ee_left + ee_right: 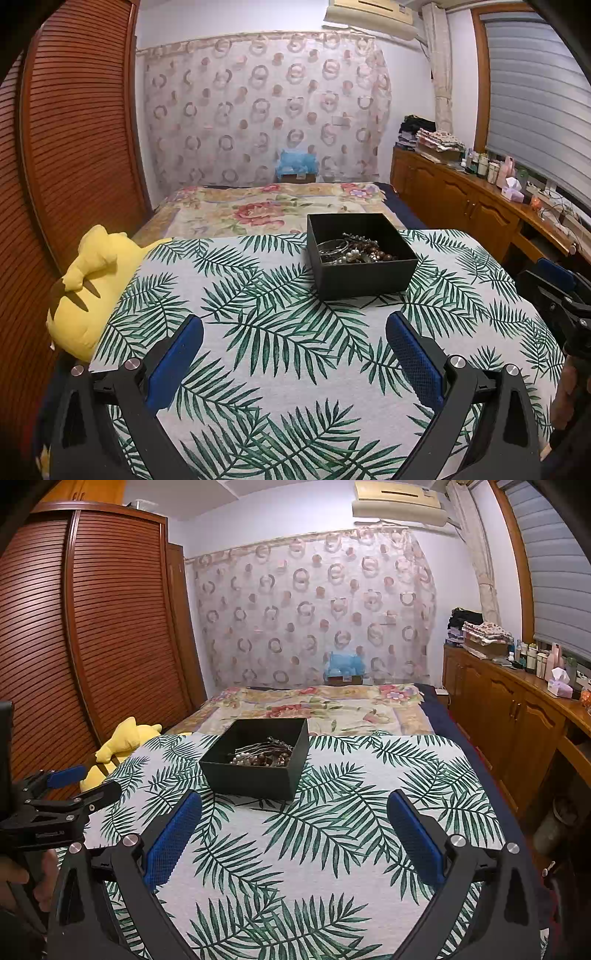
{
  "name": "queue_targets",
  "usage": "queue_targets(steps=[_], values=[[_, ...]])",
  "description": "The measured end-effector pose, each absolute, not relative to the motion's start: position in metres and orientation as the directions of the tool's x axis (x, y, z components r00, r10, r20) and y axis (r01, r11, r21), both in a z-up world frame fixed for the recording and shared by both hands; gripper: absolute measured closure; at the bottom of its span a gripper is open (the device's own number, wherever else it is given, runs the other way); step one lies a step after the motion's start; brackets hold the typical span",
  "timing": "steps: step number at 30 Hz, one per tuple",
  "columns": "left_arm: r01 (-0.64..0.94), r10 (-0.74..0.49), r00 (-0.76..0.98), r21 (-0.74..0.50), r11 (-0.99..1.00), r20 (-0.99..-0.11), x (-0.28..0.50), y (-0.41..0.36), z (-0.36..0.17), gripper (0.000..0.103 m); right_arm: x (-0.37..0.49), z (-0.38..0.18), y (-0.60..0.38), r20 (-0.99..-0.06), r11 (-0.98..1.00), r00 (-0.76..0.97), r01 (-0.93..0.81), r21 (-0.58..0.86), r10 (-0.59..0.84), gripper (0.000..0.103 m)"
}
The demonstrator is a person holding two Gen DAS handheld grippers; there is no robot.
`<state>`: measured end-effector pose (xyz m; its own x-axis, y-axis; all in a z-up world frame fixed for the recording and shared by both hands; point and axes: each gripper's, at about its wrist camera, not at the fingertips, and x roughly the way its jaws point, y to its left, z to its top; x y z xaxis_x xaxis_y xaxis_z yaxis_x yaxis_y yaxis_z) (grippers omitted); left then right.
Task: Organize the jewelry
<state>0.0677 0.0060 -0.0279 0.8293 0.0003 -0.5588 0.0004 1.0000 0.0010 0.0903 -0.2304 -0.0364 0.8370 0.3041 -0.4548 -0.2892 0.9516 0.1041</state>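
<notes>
A black open box [364,282] stands on a leaf-print cloth [266,332] over the bed. Inside lies a heap of jewelry [356,252]: pearl and brown bead strands, silver bangles, a hairpin. The box also shows in the right wrist view [251,775] with the jewelry [264,755]. My left gripper [293,328] is open and empty, short of the box and to its left. My right gripper [293,806] is open and empty, short of the box and to its right. The left gripper shows at the left edge of the right wrist view [81,781], the right gripper at the right edge of the left wrist view [557,280].
A yellow plush toy [88,288] lies at the cloth's left edge beside a slatted wooden wardrobe [74,147]. A floral bedspread [277,210] lies beyond the box. A wooden cabinet [461,199] with bottles and folded clothes runs along the right.
</notes>
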Motion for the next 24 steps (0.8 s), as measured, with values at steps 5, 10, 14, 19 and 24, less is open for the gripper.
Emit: queue_targets(steps=[5,10,14,19,24], values=[[-0.002,0.001,0.830,-0.001,1.000,-0.558,0.0670,0.0063,-0.0287,0.007,0.0904,-0.0368,-0.2296,-0.455,0.952,0.837,-0.288,0.106,0.304,0.002],[-0.001,0.002,0.830,0.001,1.000,-0.558,0.0671,0.0063,-0.0287,0.007,0.0907,-0.0373,-0.2287,-0.457,0.951,0.835,-0.290,0.104,0.305,0.002],[0.002,-0.003,0.830,-0.002,1.000,-0.557,0.0665,0.0056,-0.0292,0.007,0.0913,-0.0387,-0.2260,-0.457,0.951,0.836,-0.291,0.100,0.304,0.002],[0.003,-0.004,0.831,-0.002,1.000,-0.556,0.0660,0.0053,-0.0294,0.007,0.0913,-0.0384,-0.2266,-0.458,0.951,0.835,-0.291,0.104,0.306,0.002],[0.002,-0.003,0.831,-0.002,1.000,-0.557,0.0659,0.0052,-0.0294,0.007,0.0914,-0.0392,-0.2255,-0.459,0.951,0.834,-0.291,0.105,0.306,0.002]])
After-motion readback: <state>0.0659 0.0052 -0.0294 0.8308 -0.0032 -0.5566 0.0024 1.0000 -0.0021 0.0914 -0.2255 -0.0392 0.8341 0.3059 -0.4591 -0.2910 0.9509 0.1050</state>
